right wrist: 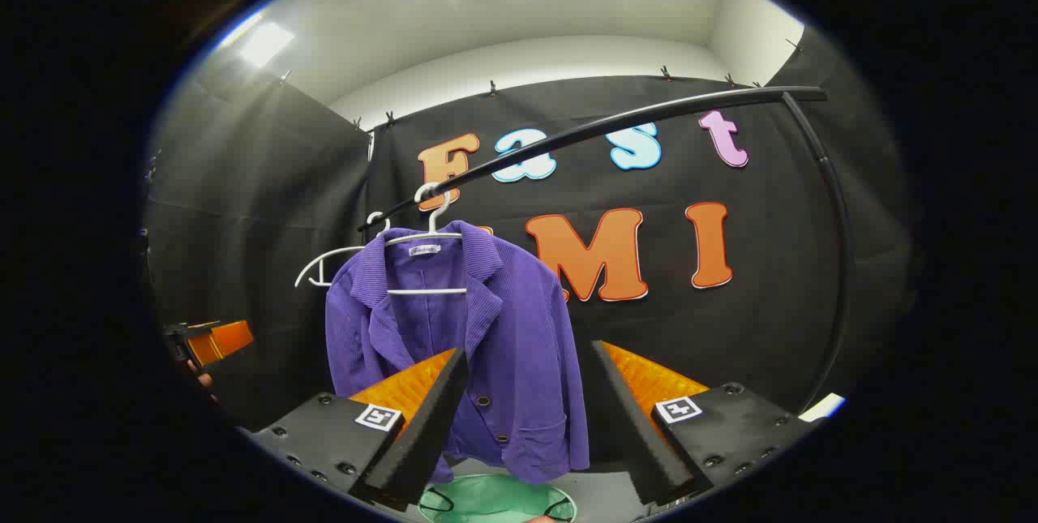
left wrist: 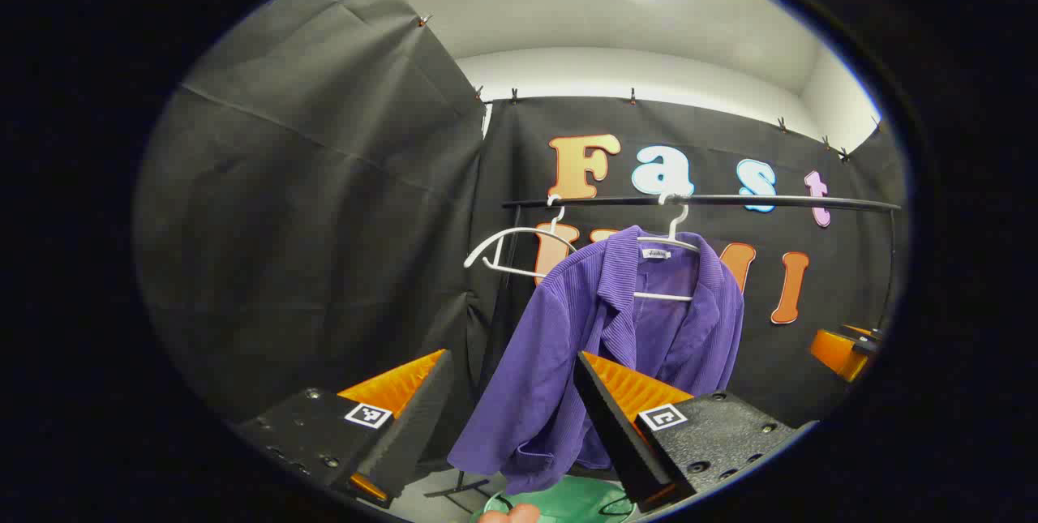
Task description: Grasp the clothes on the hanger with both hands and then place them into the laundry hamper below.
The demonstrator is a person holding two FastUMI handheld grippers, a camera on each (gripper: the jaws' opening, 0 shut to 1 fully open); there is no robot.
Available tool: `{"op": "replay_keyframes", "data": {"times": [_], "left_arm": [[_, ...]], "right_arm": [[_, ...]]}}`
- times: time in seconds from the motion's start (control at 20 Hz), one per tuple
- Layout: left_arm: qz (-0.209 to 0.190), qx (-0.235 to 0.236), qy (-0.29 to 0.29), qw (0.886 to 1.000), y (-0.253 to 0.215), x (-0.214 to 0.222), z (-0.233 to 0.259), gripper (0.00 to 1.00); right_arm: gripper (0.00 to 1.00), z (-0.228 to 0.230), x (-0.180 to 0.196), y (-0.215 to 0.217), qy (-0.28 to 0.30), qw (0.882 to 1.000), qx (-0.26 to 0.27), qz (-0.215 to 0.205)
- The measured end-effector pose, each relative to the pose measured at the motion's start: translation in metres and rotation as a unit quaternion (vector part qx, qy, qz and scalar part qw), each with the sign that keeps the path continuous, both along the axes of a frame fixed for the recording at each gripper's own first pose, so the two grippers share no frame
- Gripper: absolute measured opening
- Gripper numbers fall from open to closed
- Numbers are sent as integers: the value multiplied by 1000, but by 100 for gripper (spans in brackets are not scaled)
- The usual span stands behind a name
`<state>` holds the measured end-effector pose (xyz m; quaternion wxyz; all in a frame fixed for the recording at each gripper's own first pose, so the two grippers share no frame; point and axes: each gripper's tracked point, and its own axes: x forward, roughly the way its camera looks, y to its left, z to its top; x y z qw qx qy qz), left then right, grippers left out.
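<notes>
A purple corduroy jacket (left wrist: 600,336) (right wrist: 486,336) hangs on a white hanger (left wrist: 669,251) (right wrist: 430,251) from a black rail (left wrist: 705,201) (right wrist: 616,126). A green hamper (left wrist: 568,500) (right wrist: 495,500) sits on the floor under it. My left gripper (left wrist: 512,365) is open, short of the jacket, its fingers framing the jacket's left sleeve. My right gripper (right wrist: 527,361) is open too, framing the jacket's right front, not touching it. The right gripper (left wrist: 843,349) also appears far right in the left gripper view, and the left gripper (right wrist: 207,342) far left in the right gripper view.
A second, bare white hanger (left wrist: 519,251) (right wrist: 336,259) hangs on the rail left of the jacket. The rail's upright post (right wrist: 835,263) curves down at the right. A fingertip (left wrist: 509,514) shows at the bottom edge. Black cloth walls close in behind and on both sides.
</notes>
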<state>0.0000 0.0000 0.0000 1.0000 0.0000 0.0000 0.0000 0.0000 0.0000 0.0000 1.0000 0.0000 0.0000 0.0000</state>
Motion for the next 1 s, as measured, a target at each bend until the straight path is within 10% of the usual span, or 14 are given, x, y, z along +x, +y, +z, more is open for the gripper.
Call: {"op": "replay_keyframes", "data": {"times": [1.0], "left_arm": [[14,5,-8,1000,3,-3,4,92]], "right_arm": [[90,0,-1,-18,-8,1000,6,-13]]}}
